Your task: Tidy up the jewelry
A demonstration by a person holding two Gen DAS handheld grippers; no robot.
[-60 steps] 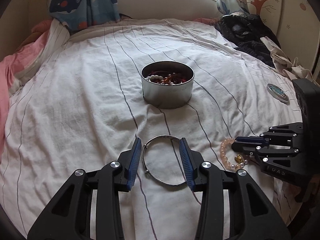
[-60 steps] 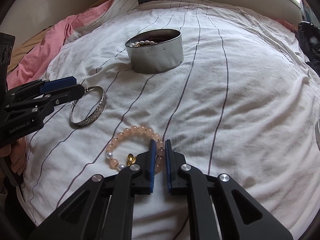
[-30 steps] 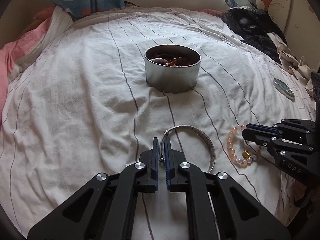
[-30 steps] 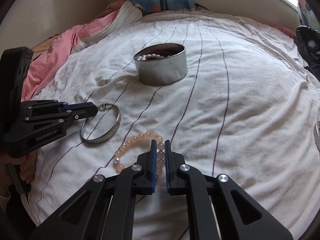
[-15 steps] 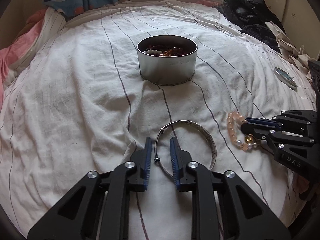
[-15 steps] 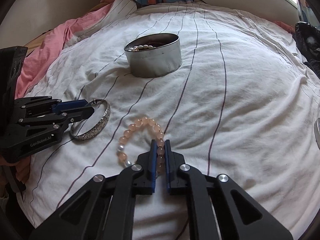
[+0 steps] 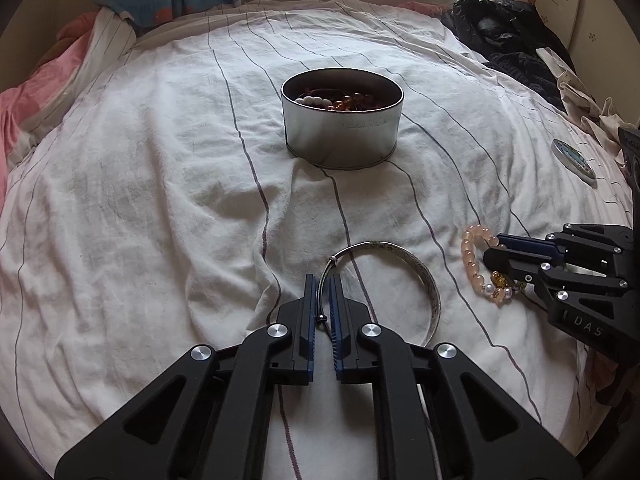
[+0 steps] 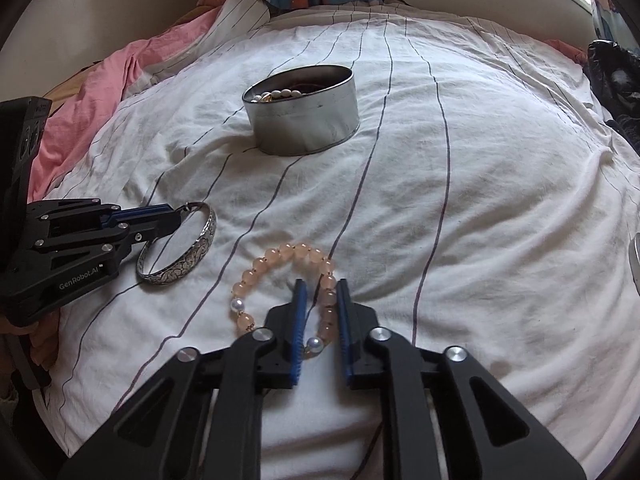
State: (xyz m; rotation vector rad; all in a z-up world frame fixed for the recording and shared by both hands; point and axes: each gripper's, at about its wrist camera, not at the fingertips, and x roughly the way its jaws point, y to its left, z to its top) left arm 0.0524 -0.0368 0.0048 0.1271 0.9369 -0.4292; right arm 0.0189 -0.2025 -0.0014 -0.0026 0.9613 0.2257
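Left wrist view: the left gripper (image 7: 323, 280) has its blue-padded jaws clamped on the thin wire end of a silver bangle (image 7: 416, 270), which lies on the white striped bedsheet (image 7: 160, 200) with its wide band curving off to the right. Straight ahead, well apart, stands a round metal tin (image 7: 342, 136) holding beads and pearls. To the right, the right gripper (image 7: 494, 254) reaches in from the edge onto a peach bead bracelet (image 7: 472, 268). A small round lid (image 7: 573, 159) lies near the right edge of the bed.

Right wrist view: the right gripper (image 8: 321, 286) has its jaws closed around one side of the peach bead bracelet (image 8: 280, 256), the beads pressed between the blue pads. The rest of the loop lies on the sheet (image 8: 500, 200). At left, the left gripper (image 8: 176, 216) pinches the engraved silver bangle (image 8: 188, 258). The tin (image 8: 304, 124) sits farther up the bed.
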